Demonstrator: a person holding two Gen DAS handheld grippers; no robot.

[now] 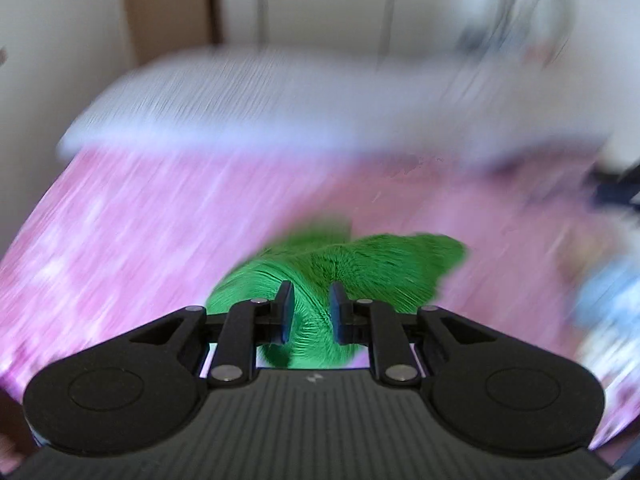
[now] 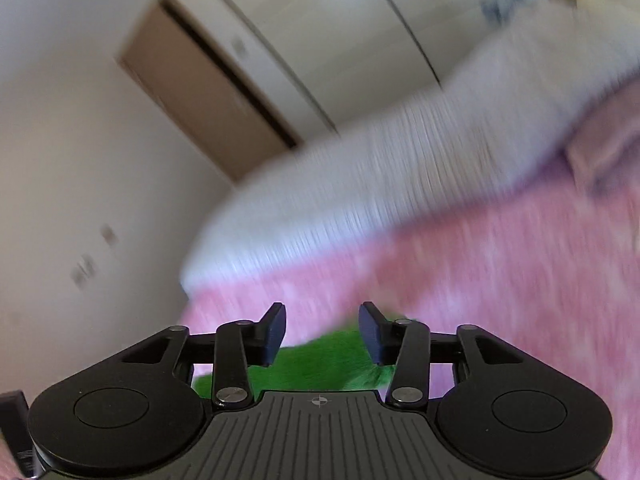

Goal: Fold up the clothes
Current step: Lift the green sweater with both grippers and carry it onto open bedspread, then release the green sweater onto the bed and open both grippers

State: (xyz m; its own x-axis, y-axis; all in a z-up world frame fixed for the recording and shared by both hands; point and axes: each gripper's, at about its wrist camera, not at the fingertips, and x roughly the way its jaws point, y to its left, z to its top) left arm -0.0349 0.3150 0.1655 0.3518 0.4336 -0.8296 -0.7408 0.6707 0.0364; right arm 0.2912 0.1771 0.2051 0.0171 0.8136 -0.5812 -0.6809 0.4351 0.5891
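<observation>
A bright green garment (image 1: 360,272) hangs bunched over a pink bedspread (image 1: 140,240). My left gripper (image 1: 311,312) has its jaws narrowed on a twisted fold of this green cloth, which passes between the pads. In the right wrist view the same green garment (image 2: 320,364) shows low, just behind and below my right gripper (image 2: 322,332). The right jaws stand apart with nothing between the fingertips. Both views are blurred by motion.
A white pillow or folded duvet (image 1: 320,104) lies along the far side of the bed, also in the right wrist view (image 2: 380,176). Beyond it are white walls and a brown door (image 2: 200,88). Blurred bluish items (image 1: 608,292) lie at the bed's right edge.
</observation>
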